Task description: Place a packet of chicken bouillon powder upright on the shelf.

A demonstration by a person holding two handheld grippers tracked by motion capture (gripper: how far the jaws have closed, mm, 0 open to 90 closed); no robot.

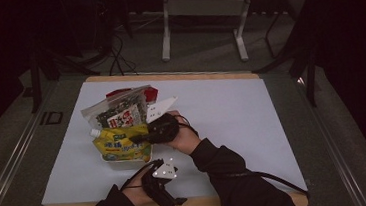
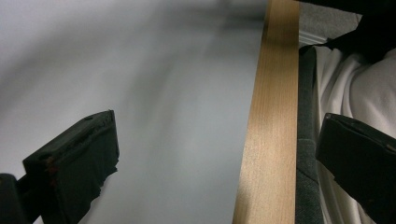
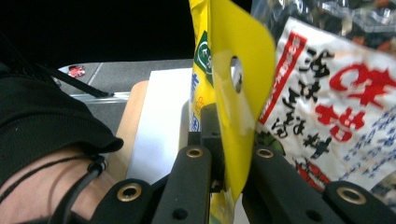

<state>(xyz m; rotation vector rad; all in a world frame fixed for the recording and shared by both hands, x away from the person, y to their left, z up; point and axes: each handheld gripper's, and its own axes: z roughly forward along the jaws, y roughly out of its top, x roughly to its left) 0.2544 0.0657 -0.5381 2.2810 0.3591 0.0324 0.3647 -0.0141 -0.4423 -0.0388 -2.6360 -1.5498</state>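
Note:
A yellow pouch (image 1: pixel 120 147) with a white cap lies on the white sheet (image 1: pixel 232 113), beside a clear snack bag with red lettering (image 1: pixel 122 114). My right gripper (image 1: pixel 141 135) is shut on the pouch's right edge. In the right gripper view the yellow pouch (image 3: pixel 233 93) stands pinched edge-on between the black jaws, with the snack bag (image 3: pixel 336 102) just behind it. My left gripper (image 1: pixel 172 202) rests near the table's front edge, jaws wide apart. In the left gripper view the fingers (image 2: pixel 74 163) straddle the white sheet and the wooden table edge (image 2: pixel 271 126), holding nothing.
A red packet (image 1: pixel 152 93) lies behind the snack bag. A wooden board (image 1: pixel 168 77) rims the white sheet. Beyond the table stand white desk legs (image 1: pixel 166 24), dark stands and cables (image 1: pixel 116 53). White cloth (image 2: pixel 355 93) shows past the table edge.

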